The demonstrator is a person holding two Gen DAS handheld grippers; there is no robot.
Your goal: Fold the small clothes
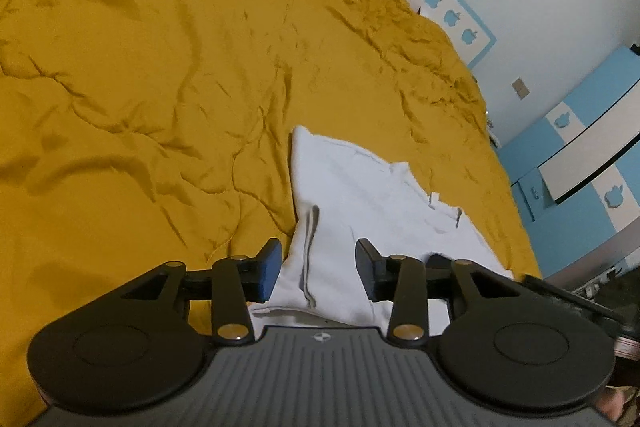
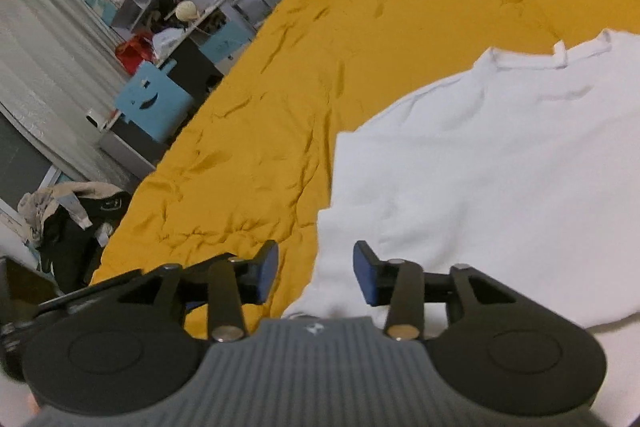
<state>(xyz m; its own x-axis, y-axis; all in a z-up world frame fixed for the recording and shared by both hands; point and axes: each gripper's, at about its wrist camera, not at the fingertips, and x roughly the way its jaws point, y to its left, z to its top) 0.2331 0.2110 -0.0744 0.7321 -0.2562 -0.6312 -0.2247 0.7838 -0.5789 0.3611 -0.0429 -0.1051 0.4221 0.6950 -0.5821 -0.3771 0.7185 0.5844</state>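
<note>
Two claws — left claw (image 1: 318, 269), right claw (image 2: 316, 273) — both apart, over white garment (image 2: 500, 163)

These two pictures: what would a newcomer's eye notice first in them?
First the mustard-yellow bedspread, wrinkled, which fills most of both views. Then the white shirt, which lies on it near the cameras. The open left gripper and open right gripper sit at its near edge, pads apart.

White garment (image 1: 360, 195) lies partly folded on the yellow bedspread (image 1: 160, 67)
</note>
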